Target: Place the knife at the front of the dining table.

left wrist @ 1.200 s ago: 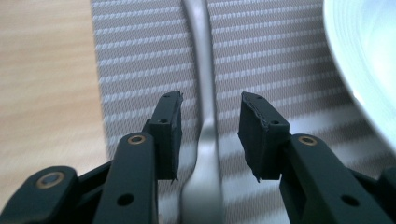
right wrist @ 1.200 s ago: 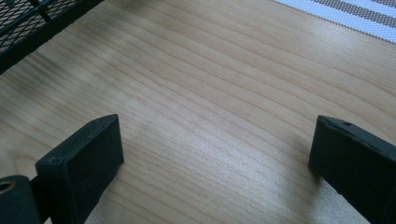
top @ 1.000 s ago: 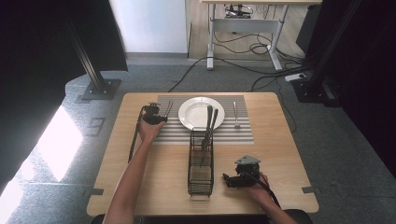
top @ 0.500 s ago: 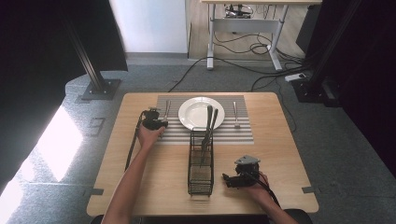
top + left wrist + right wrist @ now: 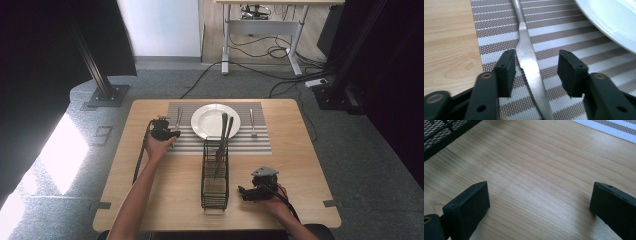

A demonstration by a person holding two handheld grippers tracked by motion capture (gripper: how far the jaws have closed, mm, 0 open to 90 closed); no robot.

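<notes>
The left gripper [image 5: 536, 72] has just been opened around a silver table knife [image 5: 529, 60], seemingly released on the striped woven placemat [image 5: 579, 42]; the right gripper [image 5: 540, 207] is held wide above the wooden table [image 5: 536, 165].

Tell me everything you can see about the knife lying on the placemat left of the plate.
The knife looks like plain polished metal, one piece, with a slim handle running away toward the far edge and a broader blade with fine serrations along one edge. It lies flat on the striped woven placemat, left of the white plate. The left tongs straddle the blade; their jaws have just been opening, with one pad at its edge and the other clear.
</notes>
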